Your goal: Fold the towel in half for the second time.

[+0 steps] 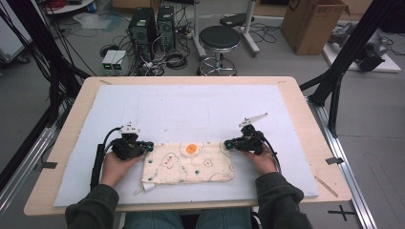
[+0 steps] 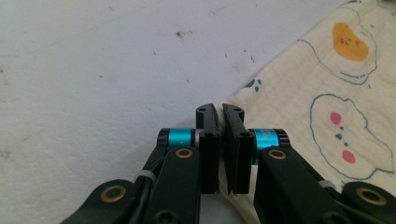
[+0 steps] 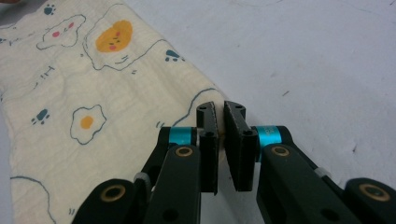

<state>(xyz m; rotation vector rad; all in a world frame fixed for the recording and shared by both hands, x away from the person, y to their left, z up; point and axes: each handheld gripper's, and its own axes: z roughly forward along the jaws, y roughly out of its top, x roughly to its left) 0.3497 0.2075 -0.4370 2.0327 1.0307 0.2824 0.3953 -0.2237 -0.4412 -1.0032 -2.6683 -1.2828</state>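
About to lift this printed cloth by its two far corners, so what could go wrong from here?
1. Both grips are shallow: the left gripper and right gripper pinch only the cloth at its very edge, so a corner may slip out.
2. The cloth looks folded in layers; the jaws may hold only some, letting it unfold or sag.

The cloth (image 1: 187, 163) lies flat on the mat (image 1: 191, 109), near your edge of the table (image 1: 305, 105) and midway across it. Your left gripper (image 1: 149, 146) meets the cloth's far left corner; your right gripper (image 1: 228, 143) meets its far right corner. Each hand sits just outside its end of the cloth. Beyond the table's far edge, a stool (image 1: 218, 40) stands on the floor, a cardboard box (image 1: 310, 24) to its right.
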